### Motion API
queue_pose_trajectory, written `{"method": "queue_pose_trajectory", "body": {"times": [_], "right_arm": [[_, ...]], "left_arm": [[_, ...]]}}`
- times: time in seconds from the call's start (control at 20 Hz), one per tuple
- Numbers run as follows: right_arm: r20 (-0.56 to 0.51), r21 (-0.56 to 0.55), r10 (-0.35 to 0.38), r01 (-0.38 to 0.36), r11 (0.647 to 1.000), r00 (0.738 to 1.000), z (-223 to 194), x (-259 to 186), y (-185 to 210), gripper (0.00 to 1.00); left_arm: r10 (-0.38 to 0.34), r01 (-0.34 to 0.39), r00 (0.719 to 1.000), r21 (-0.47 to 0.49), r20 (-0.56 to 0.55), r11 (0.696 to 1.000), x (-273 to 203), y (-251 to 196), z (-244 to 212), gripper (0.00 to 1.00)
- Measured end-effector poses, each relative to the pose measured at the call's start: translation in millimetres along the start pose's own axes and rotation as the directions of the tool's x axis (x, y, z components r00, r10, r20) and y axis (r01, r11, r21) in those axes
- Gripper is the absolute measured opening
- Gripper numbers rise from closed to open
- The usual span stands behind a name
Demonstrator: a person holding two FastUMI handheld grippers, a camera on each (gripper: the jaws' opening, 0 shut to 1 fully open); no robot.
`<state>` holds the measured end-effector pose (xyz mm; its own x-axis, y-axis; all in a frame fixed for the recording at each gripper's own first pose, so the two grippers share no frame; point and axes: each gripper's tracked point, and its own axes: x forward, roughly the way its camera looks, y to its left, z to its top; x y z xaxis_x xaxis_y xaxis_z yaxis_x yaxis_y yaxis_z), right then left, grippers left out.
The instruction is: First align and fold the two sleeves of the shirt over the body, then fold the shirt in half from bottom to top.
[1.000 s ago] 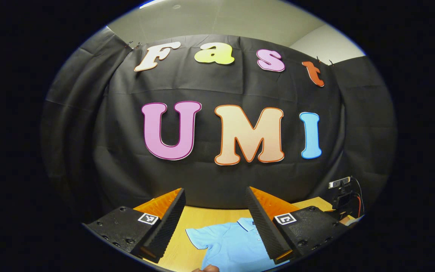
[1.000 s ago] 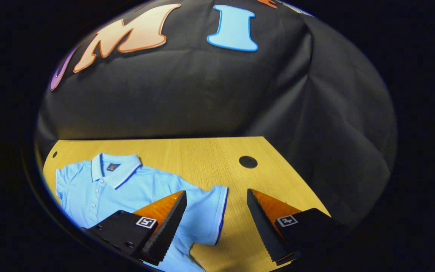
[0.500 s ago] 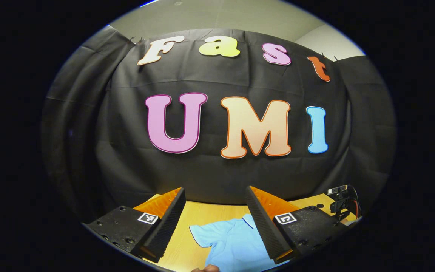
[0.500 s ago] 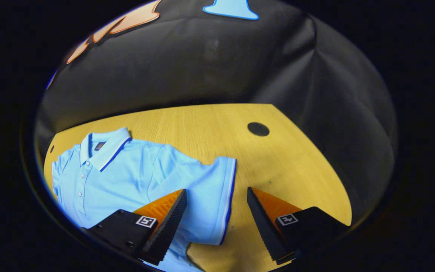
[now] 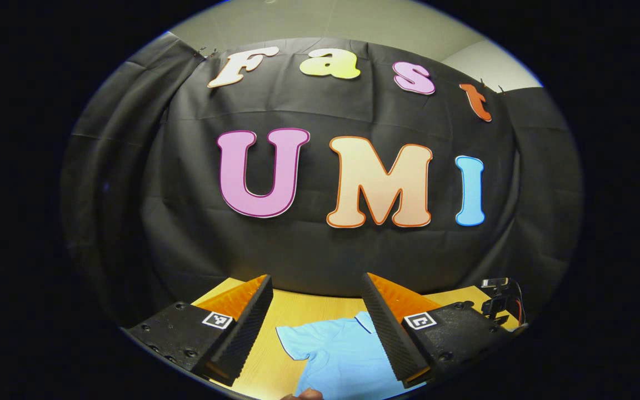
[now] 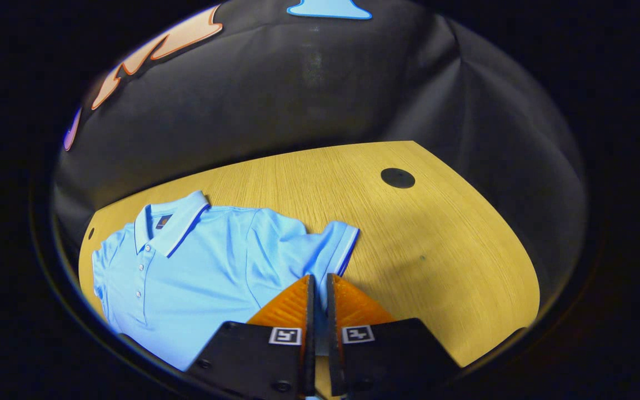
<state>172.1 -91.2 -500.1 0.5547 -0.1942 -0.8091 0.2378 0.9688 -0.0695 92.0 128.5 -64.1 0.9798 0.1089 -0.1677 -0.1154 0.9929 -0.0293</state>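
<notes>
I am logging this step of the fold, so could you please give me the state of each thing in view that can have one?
Polo shirt: flat on the table, face up, collar buttoned, body unfolded.
Shirt sleeve: spread out to the side, not yet folded over the body, pinched near its cuff.
Right gripper: shut on the shirt sleeve.
Left gripper: open, holding nothing, raised above the shirt.
Wooden table: bare beside the shirt.

A black cloth wall (image 5: 320, 250) hangs in soft folds behind a wooden counter (image 6: 453, 250) with a round dark hole (image 6: 398, 178) near its far corner. Above the cloth shows a pale ceiling (image 5: 325, 22), and a small camera (image 5: 495, 283) stands at the counter's edge.
</notes>
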Motion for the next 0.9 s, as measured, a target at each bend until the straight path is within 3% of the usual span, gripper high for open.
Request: {"method": "queue_pose_trajectory", "body": {"times": [0.05,0.4,0.7,0.9], "right_arm": [[-0.001,0.009,0.014,-0.014,1.000,1.000,1,-1,4,0.01],[0.105,0.047,0.136,-0.142,0.989,0.985,35,-35,57,0.03],[0.121,0.037,0.279,-0.285,0.958,0.953,27,-58,128,0.03],[0.091,-0.006,0.303,-0.304,0.953,0.949,6,-55,155,0.03]], "left_arm": [[0.002,-0.002,1.000,-0.001,-0.002,1.000,0,2,-1,0.96],[0.008,-0.008,1.000,-0.007,0.003,1.000,-1,7,0,0.94],[0.000,0.000,1.000,-0.009,-0.010,1.000,-1,8,-7,0.96],[0.009,-0.010,0.999,-0.005,-0.034,1.000,3,18,-20,0.96]]}}
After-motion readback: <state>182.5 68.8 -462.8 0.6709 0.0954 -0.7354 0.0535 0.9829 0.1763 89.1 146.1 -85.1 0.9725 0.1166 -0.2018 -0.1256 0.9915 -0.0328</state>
